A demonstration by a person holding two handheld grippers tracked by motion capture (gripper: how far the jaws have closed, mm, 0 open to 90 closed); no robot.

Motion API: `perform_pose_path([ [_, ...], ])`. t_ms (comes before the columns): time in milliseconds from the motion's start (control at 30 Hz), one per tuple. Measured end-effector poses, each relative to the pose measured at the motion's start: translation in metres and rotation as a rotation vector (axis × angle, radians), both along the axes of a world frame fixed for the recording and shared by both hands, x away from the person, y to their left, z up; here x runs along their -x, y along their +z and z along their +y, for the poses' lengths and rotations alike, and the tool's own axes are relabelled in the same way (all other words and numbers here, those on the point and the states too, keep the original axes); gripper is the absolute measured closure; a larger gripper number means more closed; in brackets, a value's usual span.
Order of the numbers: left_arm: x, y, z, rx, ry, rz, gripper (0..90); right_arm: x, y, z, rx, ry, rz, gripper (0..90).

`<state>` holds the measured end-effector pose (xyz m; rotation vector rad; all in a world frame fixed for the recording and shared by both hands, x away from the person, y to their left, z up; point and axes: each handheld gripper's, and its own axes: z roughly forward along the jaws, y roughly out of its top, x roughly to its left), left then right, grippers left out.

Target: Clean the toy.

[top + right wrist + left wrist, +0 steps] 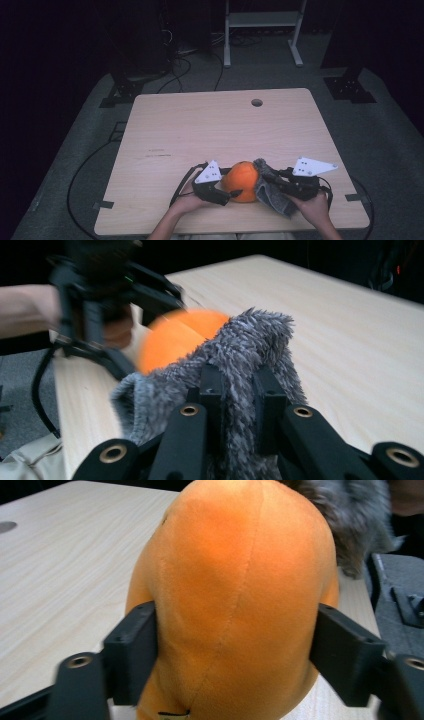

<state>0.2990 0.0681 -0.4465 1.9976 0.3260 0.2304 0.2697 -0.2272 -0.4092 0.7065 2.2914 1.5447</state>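
An orange plush toy (243, 180) rests on the wooden table (210, 130) near its front edge. My left gripper (229, 192) comes at it from the left. In the left gripper view the two black jaws press into both sides of the plush toy (235, 595), so the left gripper (235, 655) is shut on it. A grey fuzzy cloth (272, 197) hangs from my right gripper (274, 181) and lies against the toy's right side. In the right gripper view the cloth (250, 350) is pinched between the jaws of the right gripper (239, 390), with the orange toy (175, 340) just behind it.
A round cable hole (257, 102) sits near the table's far edge. Bare wood stretches from the toy to the far edge. A white stand (260, 30) is on the floor behind the table, and black cables (85, 170) run along the floor at the left.
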Motion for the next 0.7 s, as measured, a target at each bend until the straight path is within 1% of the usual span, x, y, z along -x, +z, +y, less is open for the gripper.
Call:
perform_pose_path([
  [67, 0.002, 0.002, -0.005, -0.009, 0.021, -0.01, 29.9, 0.008, 0.009, 0.011, -0.008, 0.038, -0.046, 77.9],
  [133, 0.004, 0.003, -0.012, -0.017, 0.027, -0.021, 31.0, 0.013, 0.014, 0.024, -0.014, 0.094, -0.062, 78.0],
  [167, 0.004, 0.003, -0.013, -0.021, 0.035, -0.024, 31.3, 0.014, 0.015, 0.03, 0.007, 0.112, -0.073, 78.0],
  [200, 0.004, 0.004, -0.013, -0.016, 0.045, -0.011, 31.7, 0.014, 0.015, 0.033, 0.03, 0.111, -0.077, 78.0],
  [233, 0.002, 0.004, -0.012, 0.0, 0.056, 0.008, 32.7, 0.012, 0.013, 0.032, 0.033, 0.105, -0.077, 78.0],
  [267, 0.002, 0.004, -0.012, 0.0, 0.056, 0.008, 33.4, 0.012, 0.013, 0.032, 0.033, 0.105, -0.077, 78.0],
  [300, -0.001, 0.003, -0.008, 0.021, 0.076, 0.042, 33.5, 0.006, 0.009, 0.022, 0.014, 0.076, -0.066, 78.1],
  [333, -0.003, 0.003, -0.007, 0.034, 0.083, 0.058, 33.5, 0.003, 0.007, 0.015, 0.015, 0.052, -0.06, 78.1],
  [400, -0.005, 0.002, -0.006, 0.053, 0.1, 0.087, 33.5, -0.003, 0.002, 0.001, -0.003, 0.0, -0.028, 78.1],
  [433, -0.006, 0.002, -0.006, 0.06, 0.107, 0.095, 33.4, -0.004, 0.0, -0.003, 0.003, -0.025, -0.021, 78.1],
  [500, -0.007, 0.001, -0.006, 0.073, 0.121, 0.115, 33.2, -0.003, 0.0, -0.006, 0.001, -0.04, -0.015, 78.1],
  [533, -0.008, 0.001, -0.006, 0.085, 0.13, 0.125, 33.1, -0.001, 0.001, -0.003, -0.001, -0.034, -0.032, 78.0],
  [600, -0.009, 0.0, -0.006, 0.096, 0.15, 0.144, 32.9, 0.003, 0.004, 0.005, 0.005, -0.001, -0.054, 78.0],
  [633, -0.01, -0.001, -0.005, 0.099, 0.157, 0.152, 32.6, 0.005, 0.005, 0.013, 0.02, 0.02, -0.065, 77.9],
  [667, -0.011, -0.002, -0.002, 0.109, 0.164, 0.168, 32.5, 0.006, 0.005, 0.017, 0.034, 0.027, -0.077, 77.9],
  [700, -0.011, -0.002, -0.002, 0.109, 0.164, 0.168, 32.2, 0.006, 0.005, 0.017, 0.034, 0.027, -0.077, 77.9],
])
